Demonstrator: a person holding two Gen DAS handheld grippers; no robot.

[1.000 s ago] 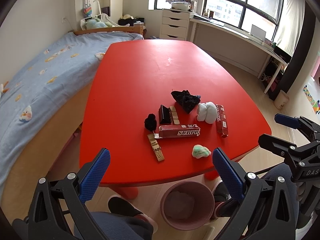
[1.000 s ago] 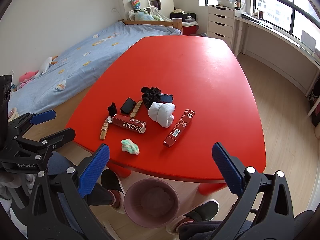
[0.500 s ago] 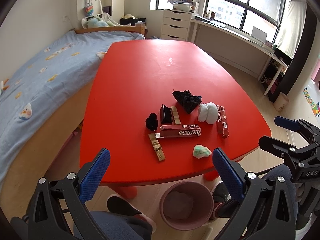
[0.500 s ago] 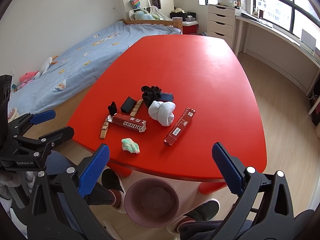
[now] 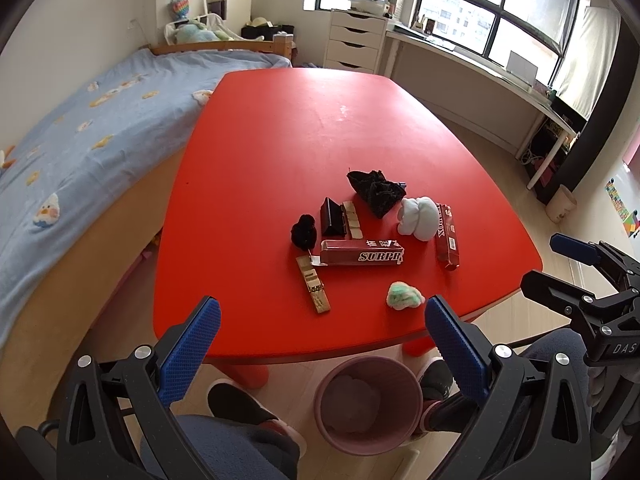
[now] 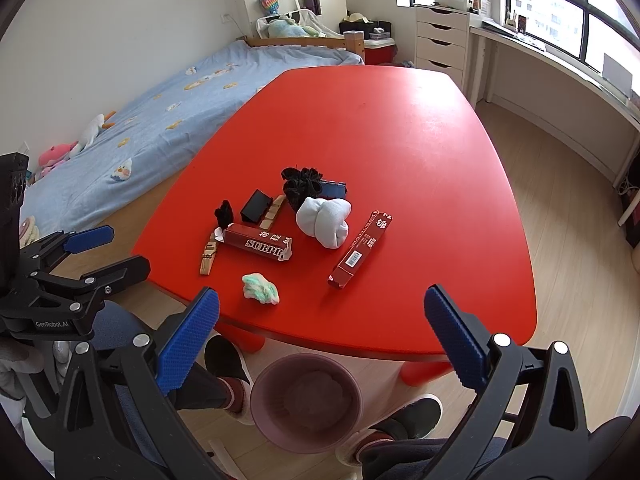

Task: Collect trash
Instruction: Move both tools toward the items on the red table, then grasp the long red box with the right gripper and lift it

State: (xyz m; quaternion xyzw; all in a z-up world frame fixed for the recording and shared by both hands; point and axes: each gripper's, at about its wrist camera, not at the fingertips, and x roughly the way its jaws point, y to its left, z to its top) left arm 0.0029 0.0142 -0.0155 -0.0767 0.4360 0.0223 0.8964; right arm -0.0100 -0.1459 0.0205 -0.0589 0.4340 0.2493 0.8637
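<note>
Trash lies in a cluster on the red table: a red SURPRISE box, a second red box, a white wad, a green-white crumpled wad, black crumpled pieces, a small black ball and wooden sticks. A pink bin stands on the floor under the near edge. My left gripper and right gripper are open and empty, held before the near edge.
A bed with a blue cover runs along the table's left side. A white desk and drawers stand under the windows at the far right. The person's feet flank the bin.
Both grippers have edged slightly forward toward the table; nothing on the table has moved.
</note>
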